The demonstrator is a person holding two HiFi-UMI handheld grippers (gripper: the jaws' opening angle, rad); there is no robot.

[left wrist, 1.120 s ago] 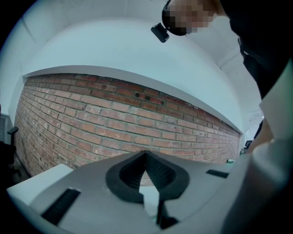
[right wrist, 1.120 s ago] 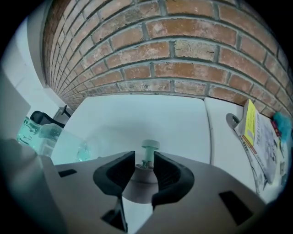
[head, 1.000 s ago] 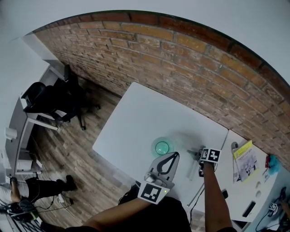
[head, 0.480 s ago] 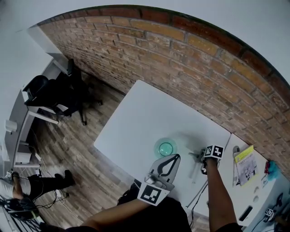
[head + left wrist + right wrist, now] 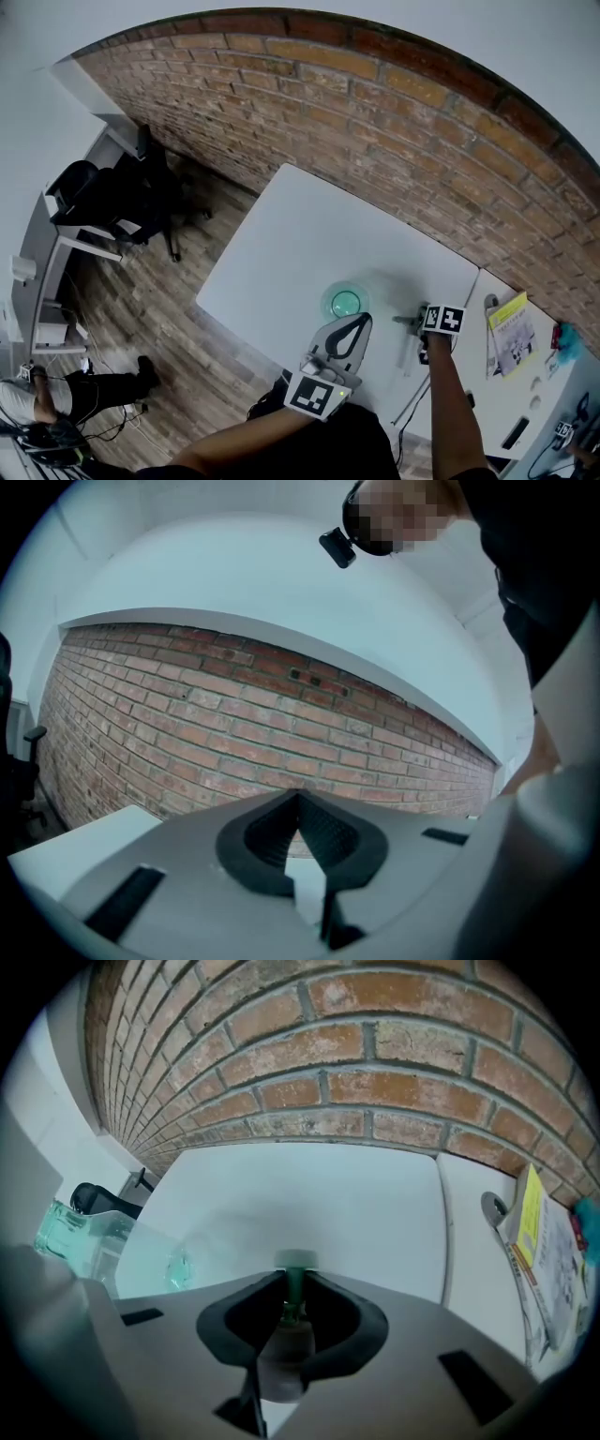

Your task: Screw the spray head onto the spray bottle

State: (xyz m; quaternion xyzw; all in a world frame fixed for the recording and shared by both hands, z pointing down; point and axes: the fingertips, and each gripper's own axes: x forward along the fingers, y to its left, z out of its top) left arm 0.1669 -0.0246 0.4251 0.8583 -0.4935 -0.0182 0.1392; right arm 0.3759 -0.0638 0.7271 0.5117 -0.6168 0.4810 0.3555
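A clear green spray bottle [image 5: 345, 302] stands uncapped on the white table [image 5: 291, 234]; in the right gripper view it shows at the left edge [image 5: 70, 1227]. My left gripper [image 5: 360, 321] hovers just in front of the bottle, pointing level at the brick wall, shut with nothing in it [image 5: 300, 797]. My right gripper [image 5: 420, 328] points steeply down at the table, right of the bottle. Its jaws have just been closing and now pinch the spray head [image 5: 294, 1286] by its green stem, with the pale collar [image 5: 281, 1363] below the pads. The dip tube [image 5: 405, 354] trails toward me.
A second white table [image 5: 487, 394] adjoins on the right, carrying a yellow booklet [image 5: 511, 330] and a metal tool [image 5: 492, 1208]. The brick wall [image 5: 375, 112] runs behind. A black office chair [image 5: 141, 202] stands on the wooden floor at the left.
The head view has shifted a little. Both grippers stay almost where they were, the right one over the spray head.
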